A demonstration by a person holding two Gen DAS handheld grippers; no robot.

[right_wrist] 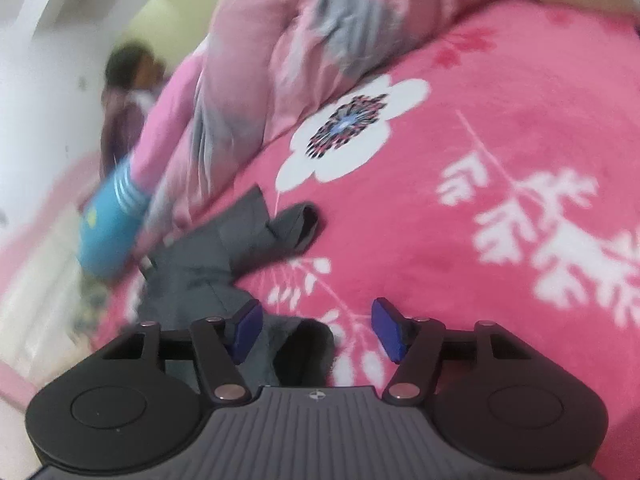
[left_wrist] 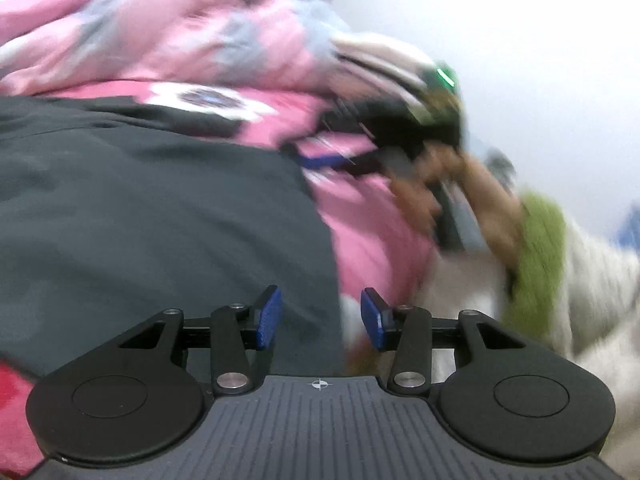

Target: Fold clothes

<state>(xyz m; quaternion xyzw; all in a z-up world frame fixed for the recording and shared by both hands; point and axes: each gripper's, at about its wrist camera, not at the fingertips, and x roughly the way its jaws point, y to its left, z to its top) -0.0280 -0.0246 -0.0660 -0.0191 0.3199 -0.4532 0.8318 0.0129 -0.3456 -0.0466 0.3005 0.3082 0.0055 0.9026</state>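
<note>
Both empty, left gripper and right gripper part-open over dark grey garment on pink floral blanket; best regripping garment's edges before folding.

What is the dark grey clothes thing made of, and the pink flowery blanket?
The dark grey garment looks like thin, smooth woven cloth, matte, with sharp creases; perhaps cotton or polyester. The pink blanket looks like soft fleece: its white flowers have fuzzy edges, though blur may add to that.
</note>
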